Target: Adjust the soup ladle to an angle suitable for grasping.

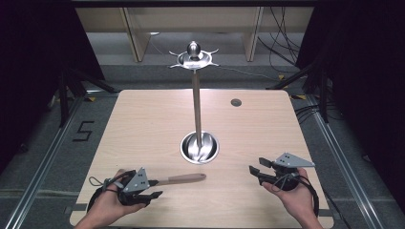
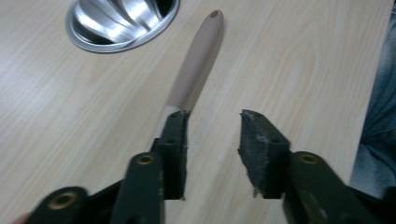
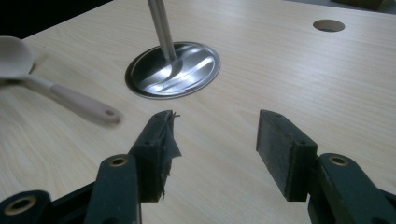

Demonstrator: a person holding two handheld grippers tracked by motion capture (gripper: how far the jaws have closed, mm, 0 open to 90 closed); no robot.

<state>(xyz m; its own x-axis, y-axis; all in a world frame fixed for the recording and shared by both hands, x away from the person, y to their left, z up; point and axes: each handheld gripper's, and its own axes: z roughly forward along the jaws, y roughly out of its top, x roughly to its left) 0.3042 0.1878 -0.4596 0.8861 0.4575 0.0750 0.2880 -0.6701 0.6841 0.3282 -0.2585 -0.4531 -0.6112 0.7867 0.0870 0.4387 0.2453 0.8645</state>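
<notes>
A spoon with a beige handle (image 1: 184,179) lies on the wooden table (image 1: 143,124) near its front left. My left gripper (image 1: 155,188) sits over the spoon's near end and stands open. In the left gripper view the handle (image 2: 196,65) runs away from behind the left jaw, and nothing lies between the jaws of this gripper (image 2: 212,121). My right gripper (image 1: 254,171) rests at the front right, also open (image 3: 215,121) with bare table between its jaws. From there the spoon (image 3: 70,100) shows at the left, its pale bowl (image 3: 11,56) at the frame edge.
A metal stand rises from a round shiny base (image 1: 199,147) at the table's middle; its thin pole (image 1: 196,102) carries a hooked top (image 1: 193,57). A small round hole (image 1: 236,102) lies at the back right. Black curtains flank the table.
</notes>
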